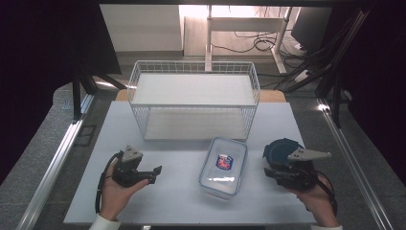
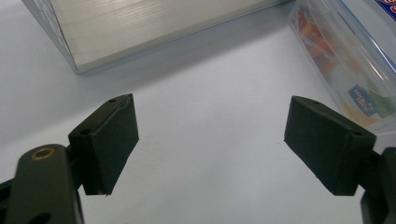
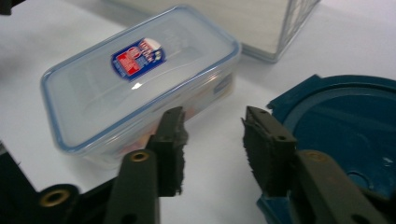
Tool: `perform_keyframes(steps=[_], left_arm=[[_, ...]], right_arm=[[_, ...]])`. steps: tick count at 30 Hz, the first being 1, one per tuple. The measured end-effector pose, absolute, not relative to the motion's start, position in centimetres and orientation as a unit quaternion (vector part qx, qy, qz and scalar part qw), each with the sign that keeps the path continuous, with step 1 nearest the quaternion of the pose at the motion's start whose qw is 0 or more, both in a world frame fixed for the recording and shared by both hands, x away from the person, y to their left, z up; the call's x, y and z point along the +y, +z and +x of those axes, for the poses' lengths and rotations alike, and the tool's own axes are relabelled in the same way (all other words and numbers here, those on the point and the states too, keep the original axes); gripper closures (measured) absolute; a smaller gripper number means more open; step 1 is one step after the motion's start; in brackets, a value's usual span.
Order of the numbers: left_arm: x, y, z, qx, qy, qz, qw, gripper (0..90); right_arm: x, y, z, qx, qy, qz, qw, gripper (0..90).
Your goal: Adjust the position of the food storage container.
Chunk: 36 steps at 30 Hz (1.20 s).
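A clear rectangular food box with a blue-edged lid and a red and blue sticker lies on the white table, between my two grippers. In the right gripper view the box sits just left of the jaws. My right gripper stands open with a narrow gap and nothing between its pads. It hovers beside a dark blue round lid. My left gripper is held wide open over bare table and points toward the box, well short of it.
A white wire basket with two white shelves stands at the back middle of the table; its lower corner shows ahead of the left jaws. Bare white table lies in front. Metal rails run along both sides.
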State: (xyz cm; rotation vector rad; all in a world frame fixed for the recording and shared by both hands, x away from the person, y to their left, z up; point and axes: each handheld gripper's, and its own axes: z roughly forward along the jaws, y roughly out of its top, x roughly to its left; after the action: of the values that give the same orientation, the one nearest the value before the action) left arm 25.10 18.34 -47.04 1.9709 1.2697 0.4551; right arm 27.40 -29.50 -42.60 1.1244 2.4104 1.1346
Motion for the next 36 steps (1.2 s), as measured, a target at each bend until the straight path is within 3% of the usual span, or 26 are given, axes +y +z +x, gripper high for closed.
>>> perform_keyframes(steps=[6,11,22,36], left_arm=[[18.7,-47.1,25.1,0.499,0.178,0.764,0.368,17.5],[18.6,-47.2,25.2,0.500,0.174,0.764,0.368,17.5],[19.2,-46.9,25.0,0.503,0.175,0.760,0.373,17.5],[19.4,-46.8,25.1,0.506,0.176,0.758,0.373,17.5]], right_arm=[[-27.9,-42.9,27.0,0.855,0.363,0.353,0.111,81.3],[-26.6,-43.4,26.6,0.878,0.339,0.325,0.098,88.4],[-22.9,-45.5,25.9,0.912,0.288,0.280,0.082,88.8],[-20.6,-47.9,25.8,0.928,0.241,0.266,0.097,88.9]])
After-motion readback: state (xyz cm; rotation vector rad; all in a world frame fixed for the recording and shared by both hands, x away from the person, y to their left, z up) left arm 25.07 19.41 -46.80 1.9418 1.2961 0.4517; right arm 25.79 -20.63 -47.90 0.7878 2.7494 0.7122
